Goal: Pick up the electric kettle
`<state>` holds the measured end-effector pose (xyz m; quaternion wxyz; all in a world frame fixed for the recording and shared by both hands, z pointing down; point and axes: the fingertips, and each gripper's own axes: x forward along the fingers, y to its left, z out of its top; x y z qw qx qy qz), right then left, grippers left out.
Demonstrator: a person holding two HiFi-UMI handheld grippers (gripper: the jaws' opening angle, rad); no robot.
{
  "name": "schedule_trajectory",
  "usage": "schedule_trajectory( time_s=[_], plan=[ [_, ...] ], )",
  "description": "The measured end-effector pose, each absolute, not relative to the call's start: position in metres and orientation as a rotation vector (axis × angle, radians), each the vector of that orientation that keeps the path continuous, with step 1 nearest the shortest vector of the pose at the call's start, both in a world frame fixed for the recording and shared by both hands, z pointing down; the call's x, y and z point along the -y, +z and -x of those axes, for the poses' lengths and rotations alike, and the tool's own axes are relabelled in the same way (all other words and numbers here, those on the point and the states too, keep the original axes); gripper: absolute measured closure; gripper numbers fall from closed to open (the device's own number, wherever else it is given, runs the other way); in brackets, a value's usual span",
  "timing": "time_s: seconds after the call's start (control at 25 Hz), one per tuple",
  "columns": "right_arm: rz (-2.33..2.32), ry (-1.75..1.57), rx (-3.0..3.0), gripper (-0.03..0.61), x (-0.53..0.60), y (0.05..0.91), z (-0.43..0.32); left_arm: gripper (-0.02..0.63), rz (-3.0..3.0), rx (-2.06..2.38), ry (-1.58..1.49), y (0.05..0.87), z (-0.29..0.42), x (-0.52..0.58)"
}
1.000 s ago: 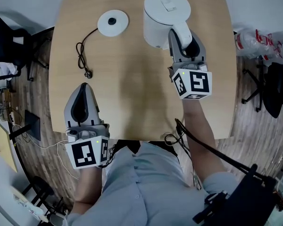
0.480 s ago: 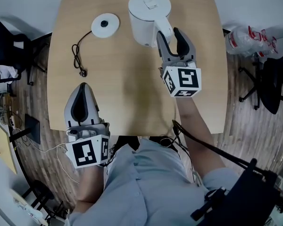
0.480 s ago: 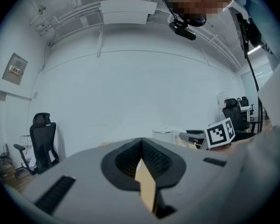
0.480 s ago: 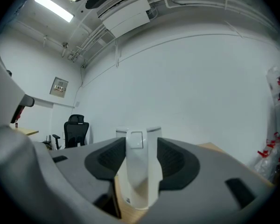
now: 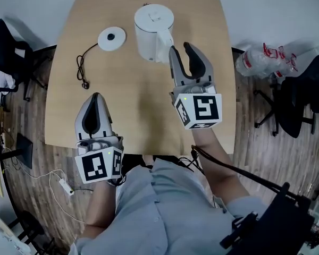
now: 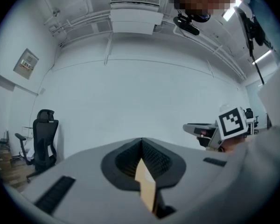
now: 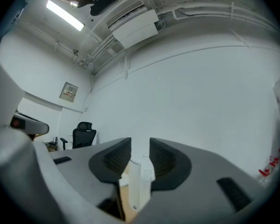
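The white electric kettle (image 5: 153, 28) stands at the far side of the wooden table (image 5: 138, 105), its handle (image 5: 164, 37) pointing toward me. My right gripper (image 5: 181, 49) hovers just behind the handle, above the table, jaws apart and closing, gripping nothing. In the right gripper view the kettle handle (image 7: 141, 181) shows low in the gap between the pads, ahead of the right gripper (image 7: 140, 143). My left gripper (image 5: 95, 96) is shut and empty near the table's front left; its pads meet in the left gripper view (image 6: 141, 141).
The round white kettle base (image 5: 111, 37) lies left of the kettle, its black cord and plug (image 5: 81, 70) trailing toward the left edge. A clear plastic bag (image 5: 255, 60) and black office chairs (image 5: 303, 89) stand right of the table.
The right gripper has backed away from the kettle handle and risen, its jaws first widening and then narrowing. The kettle stays on the table. The left gripper shifted slightly.
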<state>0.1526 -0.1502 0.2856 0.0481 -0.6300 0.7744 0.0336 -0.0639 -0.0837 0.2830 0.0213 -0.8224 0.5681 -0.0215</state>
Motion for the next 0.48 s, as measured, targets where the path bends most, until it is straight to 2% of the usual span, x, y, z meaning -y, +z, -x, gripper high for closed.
schedule_trajectory(
  time_s=[0.12, 0.16, 0.48],
  plan=[
    [1.846, 0.182, -2.429, 0.531, 0.135, 0.26, -0.132, 0.614, 2.527, -1.746, -0.027, 0.271, 0.066, 0.086],
    [1.829, 0.201, -2.443, 0.542, 0.131, 0.254, -0.124, 0.614, 2.518, -1.741, -0.018, 0.267, 0.068, 0.088],
    [1.786, 0.25, -2.457, 0.575, 0.119, 0.229, -0.085, 0.614, 2.46, -1.672, 0.047, 0.229, 0.086, 0.104]
  ],
)
